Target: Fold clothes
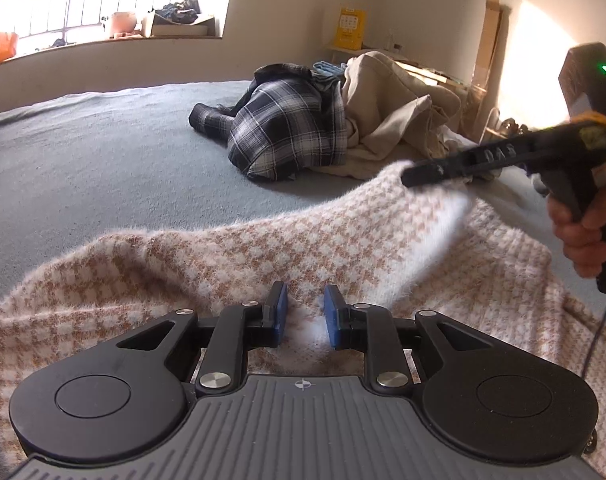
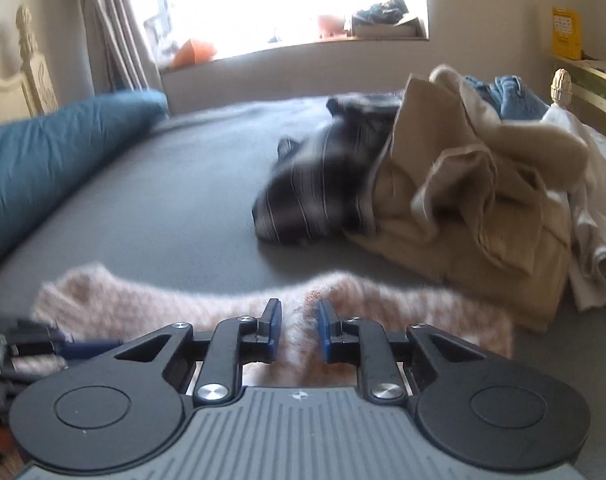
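Sweater [image 1: 287, 248], fuzzy with a tan-and-white houndstooth pattern, lies spread over the near part of the grey bed cover [image 1: 103, 152], filling the left wrist view from 3 o'clock round to 9 o'clock. The left gripper [image 1: 305, 312] sits low over it, jaws narrow, a ridge of the knit pinched between the blue pads. The right gripper [image 1: 413, 176], at 2 o'clock in that view and held by a hand [image 1: 579, 232], clamps a lifted fold of the same sweater; in its own view its jaws are narrow with knit bunched between them. At 12 to 1 o'clock, well apart from the sweater, lies a heap: a plaid shirt [image 1: 287, 132] beside a beige garment [image 1: 391, 120]. A blue pillow [image 2: 55, 148] is at 9 o'clock in the right view
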`<state>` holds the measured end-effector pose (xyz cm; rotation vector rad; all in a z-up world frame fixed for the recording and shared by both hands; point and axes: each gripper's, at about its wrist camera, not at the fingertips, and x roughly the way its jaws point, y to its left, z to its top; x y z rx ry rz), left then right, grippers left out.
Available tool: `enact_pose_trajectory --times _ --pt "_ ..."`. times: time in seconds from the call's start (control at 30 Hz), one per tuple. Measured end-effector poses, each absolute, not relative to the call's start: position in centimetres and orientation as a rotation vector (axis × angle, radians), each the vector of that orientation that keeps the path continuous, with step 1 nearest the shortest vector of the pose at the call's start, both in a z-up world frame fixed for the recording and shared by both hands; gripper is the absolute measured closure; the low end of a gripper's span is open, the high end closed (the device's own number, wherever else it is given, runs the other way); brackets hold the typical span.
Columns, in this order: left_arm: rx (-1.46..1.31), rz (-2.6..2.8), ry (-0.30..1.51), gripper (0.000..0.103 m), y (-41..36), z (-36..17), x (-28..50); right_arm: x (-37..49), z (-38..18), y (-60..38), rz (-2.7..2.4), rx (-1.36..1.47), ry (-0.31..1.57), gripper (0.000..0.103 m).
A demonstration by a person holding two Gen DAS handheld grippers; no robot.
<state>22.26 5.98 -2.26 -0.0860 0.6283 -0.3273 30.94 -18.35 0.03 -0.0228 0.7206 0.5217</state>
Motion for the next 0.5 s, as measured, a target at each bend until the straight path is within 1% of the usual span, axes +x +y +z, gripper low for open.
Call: enact_pose_trajectory --times 0.1,0.13,0.2,0.33,0.5 --pt "-0.093 -0.331 0.621 0.082 6.1 -2.4 22.1 32.8 -2.6 -17.8 0.475 -0.065 0.760 0.083" --pt "-0.095 -0.332 0.620 0.082 6.1 -2.4 22.1 33.2 -3.8 -17.9 0.472 -0.084 0.779 0.080" --pt "-0.098 -0.334 0.619 0.082 6.1 -2.4 22.1 33.2 -4.3 -18.9 0.471 -0.017 0.781 0.079" --pt "-0.113 -0.339 0.616 0.082 6.4 -2.6 22.0 32.7 -1.6 -19.8 0.448 0.034 0.764 0.080" --pt "-0.125 -0.340 0.612 0.082 6.5 -2.7 22.0 32.9 2.2 -21.5 0.361 0.114 0.661 0.089"
